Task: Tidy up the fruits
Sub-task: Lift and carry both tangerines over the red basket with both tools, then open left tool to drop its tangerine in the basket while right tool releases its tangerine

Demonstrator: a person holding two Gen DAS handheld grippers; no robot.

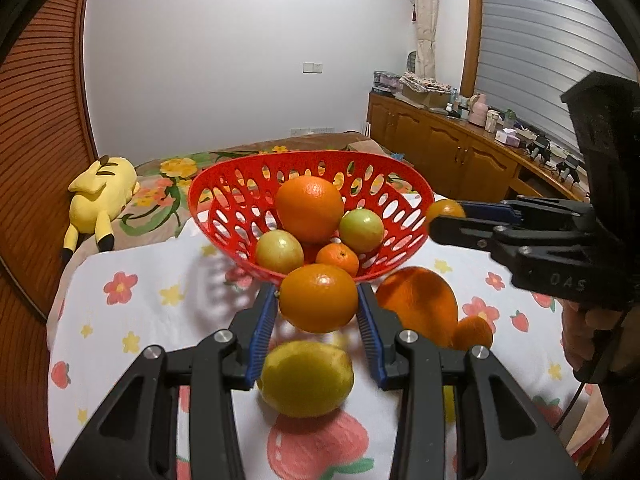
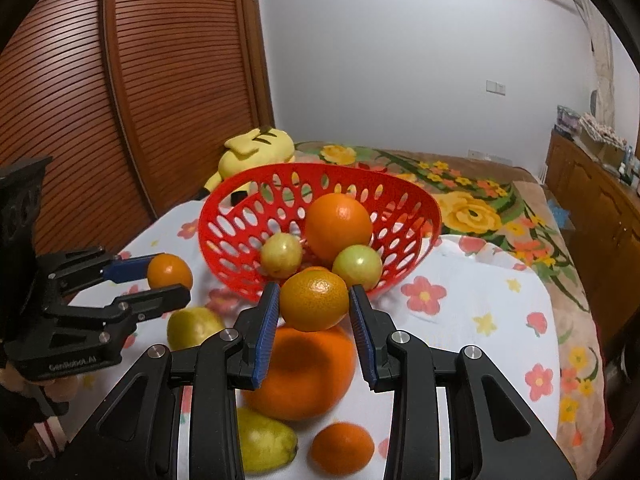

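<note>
A red perforated basket (image 1: 224, 200) (image 2: 224, 224) stands on the flowered cloth and holds a large orange (image 1: 310, 208) (image 2: 338, 226), two green-yellow fruits (image 1: 280, 251) (image 1: 362, 230) and a small tangerine (image 1: 338, 258). My left gripper (image 1: 318, 300) is shut on an orange (image 1: 318, 298) just before the basket's near rim; it also shows in the right wrist view (image 2: 170, 276). My right gripper (image 2: 314, 300) is shut on an orange (image 2: 314, 300) near the rim; it shows in the left wrist view (image 1: 446, 216) at the basket's right.
On the cloth lie a lemon (image 1: 306, 378) (image 2: 194, 328), a large orange (image 1: 418, 304) (image 2: 300, 372), a small tangerine (image 1: 472, 334) (image 2: 342, 448) and a yellow pear (image 2: 266, 444). A yellow plush toy (image 1: 102, 196) lies behind left. A wooden cabinet (image 1: 448, 148) runs along the right.
</note>
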